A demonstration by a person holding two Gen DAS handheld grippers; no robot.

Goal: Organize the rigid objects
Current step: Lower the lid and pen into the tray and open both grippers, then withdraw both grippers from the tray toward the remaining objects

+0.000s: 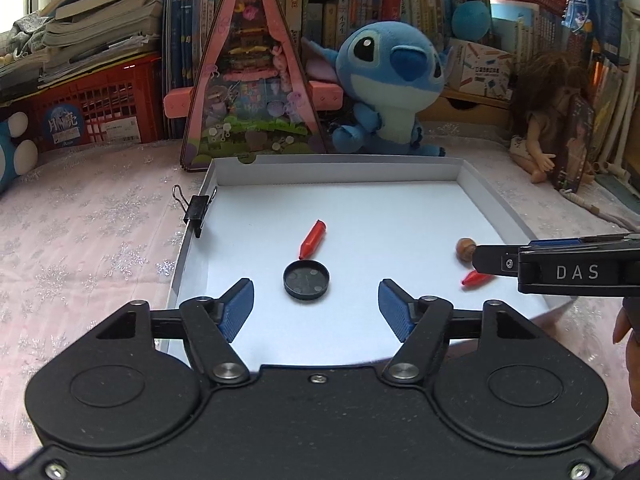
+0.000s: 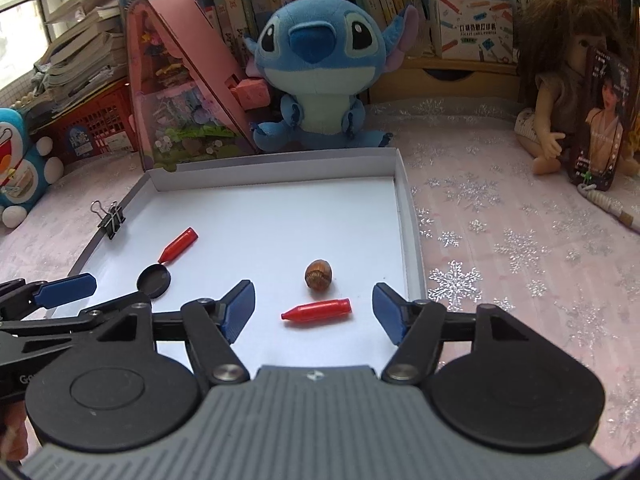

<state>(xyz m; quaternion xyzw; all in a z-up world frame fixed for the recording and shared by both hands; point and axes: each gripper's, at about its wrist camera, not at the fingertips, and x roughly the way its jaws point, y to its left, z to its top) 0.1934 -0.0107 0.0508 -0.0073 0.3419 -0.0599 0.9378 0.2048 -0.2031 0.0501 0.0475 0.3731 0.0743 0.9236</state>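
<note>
A shallow white box lid (image 1: 340,170) (image 2: 280,164) lies on the pink cloth. In it are a black round cap (image 1: 306,281) (image 2: 153,280), a red crayon-shaped piece (image 1: 313,238) (image 2: 179,245) behind the cap, a second red piece (image 1: 476,279) (image 2: 317,311) and a brown nut (image 1: 465,247) (image 2: 319,275). My left gripper (image 1: 316,306) is open and empty, just short of the cap. My right gripper (image 2: 314,310) is open and empty, with the second red piece lying between its pads. A black binder clip (image 1: 196,210) (image 2: 111,219) is clamped on the lid's left wall.
A blue plush (image 1: 390,88) (image 2: 320,76) and a pink triangular toy box (image 1: 252,80) (image 2: 180,80) stand behind the lid. A doll (image 1: 548,120) (image 2: 568,80) sits at the right. Red crates and books fill the back.
</note>
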